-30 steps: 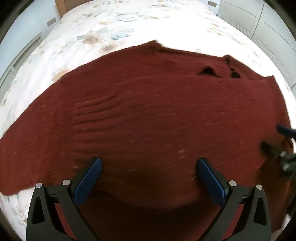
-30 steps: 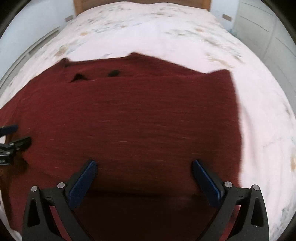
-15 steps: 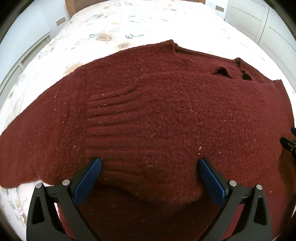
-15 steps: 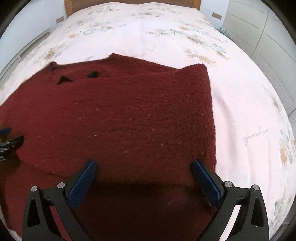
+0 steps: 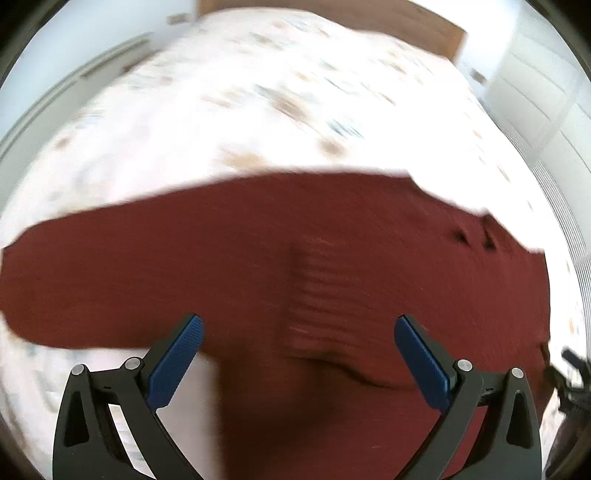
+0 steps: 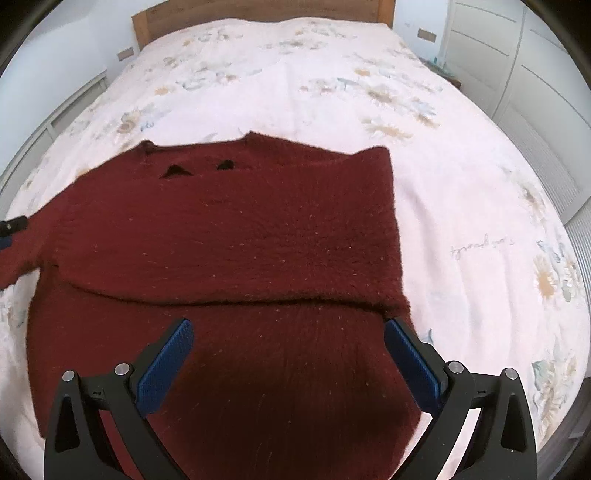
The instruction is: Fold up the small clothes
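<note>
A dark red knitted sweater [image 6: 229, 236] lies flat on the bed, its right side folded inward with a straight edge at the right. In the blurred left wrist view the sweater [image 5: 258, 258] spreads wide, one sleeve reaching out to the left. My left gripper [image 5: 298, 330] is open above the sweater's near edge, nothing between its blue pads. My right gripper [image 6: 288, 334] is also open, hovering over the lower part of the sweater with nothing held. The left gripper's tip [image 6: 11, 227] shows at the far left of the right wrist view.
The bed [image 6: 461, 184] carries a pale floral cover and has a wooden headboard [image 6: 258, 9] at the far end. White wardrobe doors [image 6: 517, 66] stand to the right, a white wall and low unit to the left.
Both grippers have pulled back from the sweater, so more of the bed shows. The left view has swung left and is now blurred; the sleeve shows at its left.
</note>
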